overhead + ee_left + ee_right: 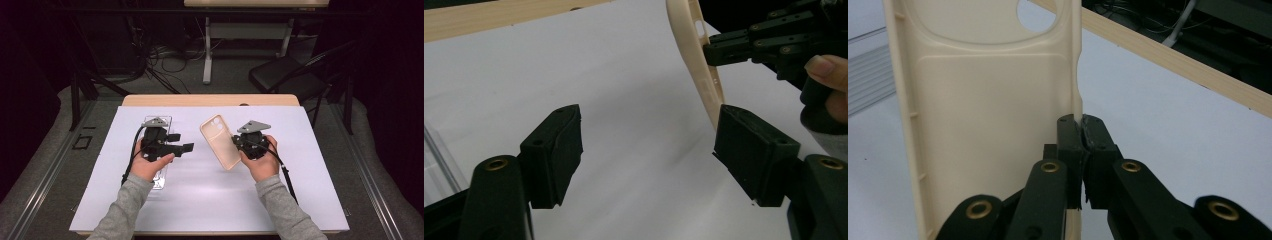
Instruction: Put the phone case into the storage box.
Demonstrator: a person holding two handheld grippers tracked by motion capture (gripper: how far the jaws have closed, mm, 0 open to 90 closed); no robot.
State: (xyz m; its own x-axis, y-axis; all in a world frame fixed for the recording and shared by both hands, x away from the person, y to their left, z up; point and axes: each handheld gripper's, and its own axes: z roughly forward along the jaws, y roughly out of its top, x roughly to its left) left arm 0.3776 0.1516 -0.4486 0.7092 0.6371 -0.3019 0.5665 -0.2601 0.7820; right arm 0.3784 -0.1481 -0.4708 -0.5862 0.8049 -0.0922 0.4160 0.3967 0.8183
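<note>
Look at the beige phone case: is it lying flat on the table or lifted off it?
Lifted. The right gripper pinches one side edge of the phone case, which casts a shadow on the white mat.

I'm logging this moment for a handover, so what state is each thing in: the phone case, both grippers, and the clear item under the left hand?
Phone case: beige, empty, held off the white mat, tilted, pinched at one side edge.
Right gripper: shut on the phone case's edge.
Left gripper: open, nothing pressed between its pads; the phone case's end is beside one pad.
Clear flat item: lying flat on the white mat, partly under the left hand.
</note>
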